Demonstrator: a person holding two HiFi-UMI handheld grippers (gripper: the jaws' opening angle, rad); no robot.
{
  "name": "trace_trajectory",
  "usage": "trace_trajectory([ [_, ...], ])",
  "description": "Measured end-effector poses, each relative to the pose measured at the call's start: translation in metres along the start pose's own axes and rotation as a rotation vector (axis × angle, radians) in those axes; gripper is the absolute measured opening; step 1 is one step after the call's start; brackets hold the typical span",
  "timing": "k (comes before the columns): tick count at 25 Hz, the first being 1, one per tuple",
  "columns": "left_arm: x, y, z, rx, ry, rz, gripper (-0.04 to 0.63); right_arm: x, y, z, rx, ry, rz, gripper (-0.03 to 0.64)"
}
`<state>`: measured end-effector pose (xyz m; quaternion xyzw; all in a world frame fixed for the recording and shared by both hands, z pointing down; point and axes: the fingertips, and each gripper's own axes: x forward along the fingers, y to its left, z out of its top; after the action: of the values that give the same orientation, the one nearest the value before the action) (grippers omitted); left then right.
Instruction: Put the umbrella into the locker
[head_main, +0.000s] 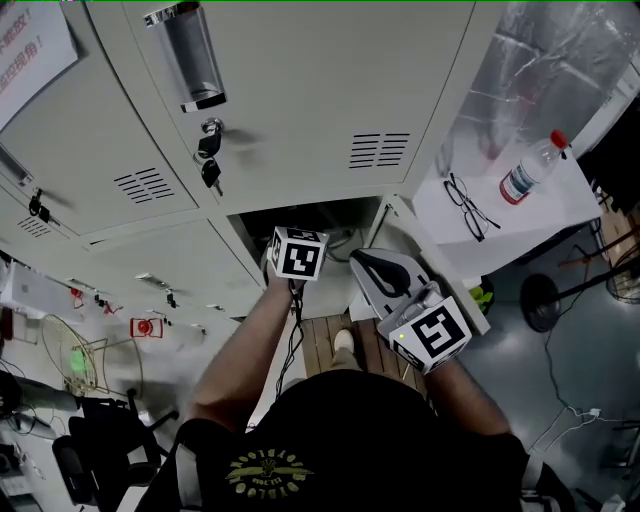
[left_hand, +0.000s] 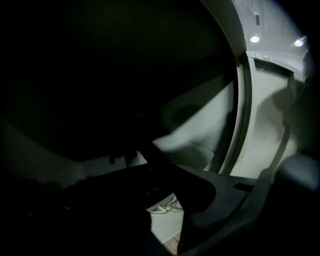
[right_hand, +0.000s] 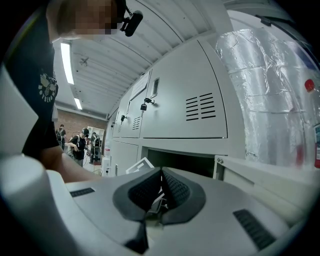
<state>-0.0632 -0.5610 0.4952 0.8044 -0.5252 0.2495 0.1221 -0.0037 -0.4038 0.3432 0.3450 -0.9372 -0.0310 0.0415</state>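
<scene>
Reaching into the open locker compartment (head_main: 322, 216), the umbrella (left_hand: 159, 162) is seen only as a long black shape, clamped between the jaws of the left gripper (left_hand: 167, 197); its details are lost in shadow. The compartment's pale inner wall (left_hand: 200, 130) is lit just beyond it. The right gripper (right_hand: 161, 182) is held level outside the opening, its pads pressed together on nothing. Off to the right, spectacles (head_main: 468, 205) and a bottle (head_main: 530, 168) are laid on a white table (head_main: 560, 205).

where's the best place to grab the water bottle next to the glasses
Probably the body of the water bottle, below its red cap, approached level from the side away from the glasses: it seems to stand upright, and its round wall suits a two-sided pinch.
</scene>
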Motion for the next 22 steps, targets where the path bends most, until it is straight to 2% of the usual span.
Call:
trace_trajectory([
  [4, 0.004, 0.0, 0.003, 0.009, -0.022, -0.025, 0.14, 0.0, 0.002, -0.001, 0.001, 0.008, 0.002, 0.028],
  [8, -0.008, -0.003, -0.001, 0.017, -0.055, -0.022, 0.245, -0.002, -0.001, -0.002, 0.017, 0.014, -0.01, 0.028],
  [13, -0.042, -0.007, 0.001, -0.009, -0.128, -0.035, 0.253, -0.004, -0.005, 0.001, 0.018, 0.004, -0.033, 0.028],
  [15, -0.062, -0.009, 0.008, -0.005, -0.179, -0.035, 0.235, -0.005, -0.006, 0.002, 0.02, 0.001, -0.046, 0.029],
  [18, -0.095, -0.009, 0.016, -0.004, -0.253, -0.032, 0.15, -0.008, -0.006, 0.005, 0.018, -0.005, -0.062, 0.028],
  [22, -0.136, -0.003, 0.019, -0.007, -0.333, 0.003, 0.068, -0.011, -0.008, 0.009, 0.003, -0.007, -0.083, 0.028],
])
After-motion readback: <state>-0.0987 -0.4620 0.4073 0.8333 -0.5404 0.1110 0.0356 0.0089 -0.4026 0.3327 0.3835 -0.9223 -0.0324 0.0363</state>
